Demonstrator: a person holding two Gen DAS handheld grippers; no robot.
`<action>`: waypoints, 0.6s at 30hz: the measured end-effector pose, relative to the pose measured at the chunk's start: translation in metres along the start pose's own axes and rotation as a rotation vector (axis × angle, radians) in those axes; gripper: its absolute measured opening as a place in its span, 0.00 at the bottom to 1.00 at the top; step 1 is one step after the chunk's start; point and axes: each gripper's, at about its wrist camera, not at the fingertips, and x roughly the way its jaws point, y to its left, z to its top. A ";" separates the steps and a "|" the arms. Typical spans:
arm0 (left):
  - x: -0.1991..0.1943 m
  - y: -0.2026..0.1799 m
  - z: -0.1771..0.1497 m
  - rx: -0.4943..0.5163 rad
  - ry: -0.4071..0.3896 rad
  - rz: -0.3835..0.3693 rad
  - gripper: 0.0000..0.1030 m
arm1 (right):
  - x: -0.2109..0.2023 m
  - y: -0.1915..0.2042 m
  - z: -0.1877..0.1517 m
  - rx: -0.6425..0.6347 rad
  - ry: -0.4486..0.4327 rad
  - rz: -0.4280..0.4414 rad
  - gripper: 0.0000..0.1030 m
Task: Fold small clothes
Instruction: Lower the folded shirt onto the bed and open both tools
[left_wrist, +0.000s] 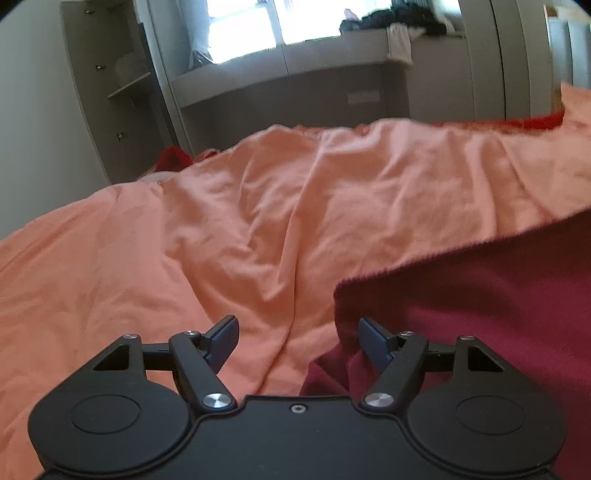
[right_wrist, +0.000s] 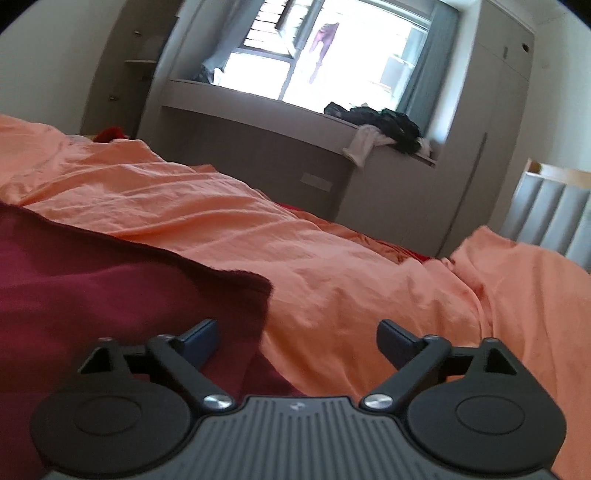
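Note:
A dark red garment (left_wrist: 480, 302) lies flat on an orange bedsheet (left_wrist: 221, 229). In the left wrist view it fills the lower right; its left corner sits just ahead of my left gripper (left_wrist: 297, 332), which is open and empty, its right finger over the cloth's edge. In the right wrist view the garment (right_wrist: 110, 288) fills the lower left, and its right corner lies between the fingers of my right gripper (right_wrist: 297, 336), which is open and empty, just above the cloth.
The orange sheet (right_wrist: 369, 280) is rumpled with folds. Behind the bed stand a grey window bench (right_wrist: 258, 147) with a pile of dark clothes (right_wrist: 384, 123), a tall cupboard (left_wrist: 107, 92) and a padded headboard (right_wrist: 550, 218).

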 end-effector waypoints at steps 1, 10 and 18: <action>0.002 0.000 -0.001 0.001 0.008 0.002 0.72 | 0.001 -0.002 -0.001 0.009 0.006 -0.015 0.97; -0.017 0.013 0.003 -0.089 -0.053 -0.029 0.88 | -0.019 -0.035 -0.006 0.131 -0.054 0.021 1.00; -0.070 0.020 -0.002 -0.205 -0.161 -0.116 0.99 | -0.064 -0.067 -0.003 0.298 -0.145 -0.005 1.00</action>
